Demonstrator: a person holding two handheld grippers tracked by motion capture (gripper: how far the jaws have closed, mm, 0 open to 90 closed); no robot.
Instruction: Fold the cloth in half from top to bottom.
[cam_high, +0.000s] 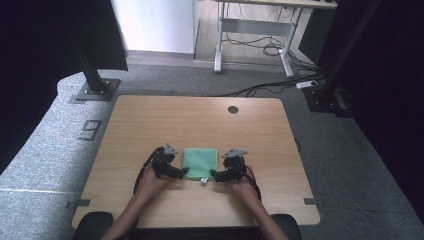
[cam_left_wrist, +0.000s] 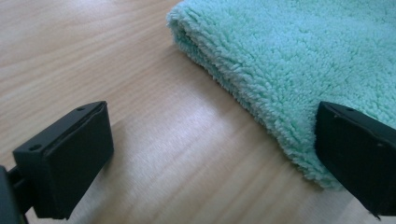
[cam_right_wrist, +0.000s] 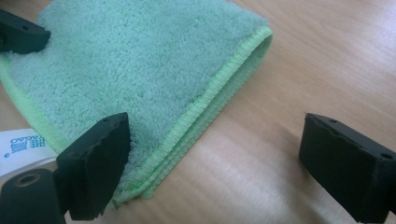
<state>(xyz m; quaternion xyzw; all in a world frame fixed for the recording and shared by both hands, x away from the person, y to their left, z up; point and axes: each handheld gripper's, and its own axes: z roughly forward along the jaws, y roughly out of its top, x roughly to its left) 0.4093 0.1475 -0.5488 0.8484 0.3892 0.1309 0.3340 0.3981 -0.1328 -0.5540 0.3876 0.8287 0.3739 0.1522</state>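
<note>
A folded mint-green towel (cam_high: 200, 160) lies flat on the wooden table (cam_high: 200, 120), near its front edge. My left gripper (cam_high: 184, 173) is at the towel's near left corner. Its jaws stand wide apart in the left gripper view, one over bare wood and one over the towel's (cam_left_wrist: 289, 56) folded edge, gripper (cam_left_wrist: 215, 158) open. My right gripper (cam_high: 215, 175) is at the near right corner. Open too (cam_right_wrist: 222, 168), it straddles the towel's (cam_right_wrist: 140, 60) stitched edge. Nothing is pinched. A white label (cam_right_wrist: 21, 147) sticks out of the towel's near edge.
A round cable hole (cam_high: 233, 109) sits near the table's far edge. Two black stands (cam_high: 95, 80) (cam_high: 325, 92) rise from the carpet beyond the far corners. A desk frame (cam_high: 255, 35) with loose cables is farther back.
</note>
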